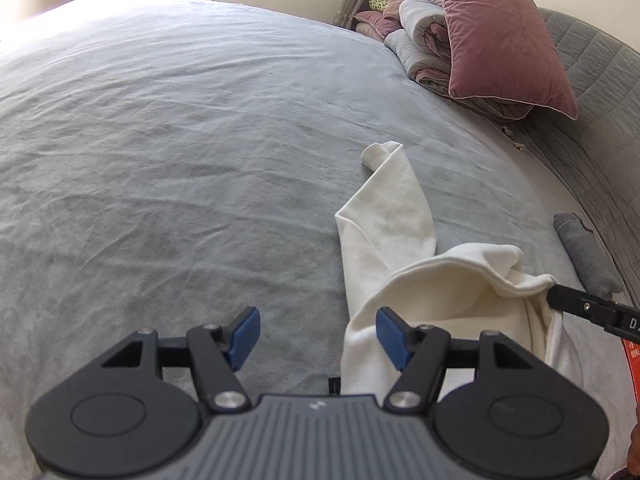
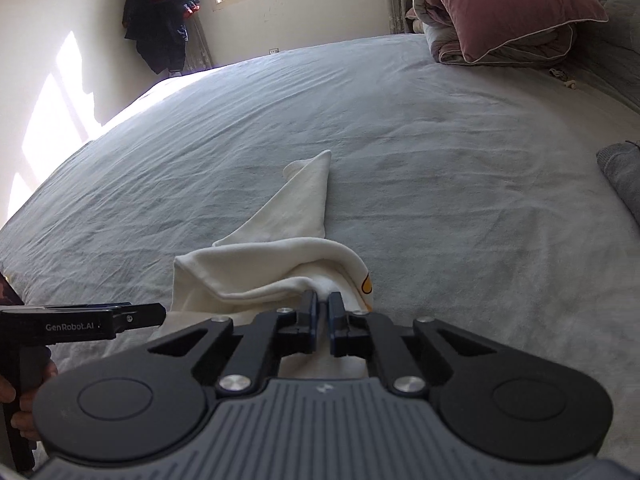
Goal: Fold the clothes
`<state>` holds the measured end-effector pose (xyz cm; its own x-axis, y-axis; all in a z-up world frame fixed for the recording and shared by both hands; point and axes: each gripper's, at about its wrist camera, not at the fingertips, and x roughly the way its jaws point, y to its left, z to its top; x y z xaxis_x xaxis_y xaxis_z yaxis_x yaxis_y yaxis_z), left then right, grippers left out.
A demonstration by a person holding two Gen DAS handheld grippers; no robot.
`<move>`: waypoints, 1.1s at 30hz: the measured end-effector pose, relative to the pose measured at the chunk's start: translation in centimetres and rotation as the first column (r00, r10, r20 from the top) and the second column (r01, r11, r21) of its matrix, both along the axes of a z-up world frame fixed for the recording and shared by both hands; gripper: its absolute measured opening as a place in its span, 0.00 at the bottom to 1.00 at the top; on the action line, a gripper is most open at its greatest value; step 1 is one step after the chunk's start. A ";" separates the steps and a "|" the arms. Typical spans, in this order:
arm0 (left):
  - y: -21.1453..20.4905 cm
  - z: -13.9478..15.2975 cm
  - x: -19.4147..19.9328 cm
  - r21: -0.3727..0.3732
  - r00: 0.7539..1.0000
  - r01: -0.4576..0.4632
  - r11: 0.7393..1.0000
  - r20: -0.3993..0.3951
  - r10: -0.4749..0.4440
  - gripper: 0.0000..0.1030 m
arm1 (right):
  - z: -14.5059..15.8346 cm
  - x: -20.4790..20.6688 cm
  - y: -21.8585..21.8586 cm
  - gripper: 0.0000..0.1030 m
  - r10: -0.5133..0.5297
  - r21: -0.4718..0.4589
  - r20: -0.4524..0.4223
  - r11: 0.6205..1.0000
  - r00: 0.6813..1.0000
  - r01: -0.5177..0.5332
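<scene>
The cream garment (image 2: 276, 268) lies bunched near the near edge of the bed (image 2: 400, 140), one sleeve trailing toward the middle. The right gripper (image 2: 323, 312) is pressed together, pinching a gathered fold of it; the left gripper (image 1: 318, 336) is spread, one pad touching the cloth but gripping nothing. To do this well, I judge the left should close on an opposite edge, then both lift and spread the garment flat before folding.
</scene>
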<state>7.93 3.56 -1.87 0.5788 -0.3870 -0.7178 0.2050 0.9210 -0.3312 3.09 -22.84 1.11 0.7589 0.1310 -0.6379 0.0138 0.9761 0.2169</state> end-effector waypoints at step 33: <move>4.3 3.7 1.0 -0.157 0.916 -0.299 0.941 0.228 0.329 0.03 | 3.4 -1.2 -3.3 0.05 -0.208 -0.010 0.180 0.977 0.961 0.213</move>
<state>8.96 7.82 1.86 0.8371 -0.2282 -0.4972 0.0005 0.9092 -0.4164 1.93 -26.19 4.49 0.8687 -0.0598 -0.4917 0.1831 0.9612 0.2065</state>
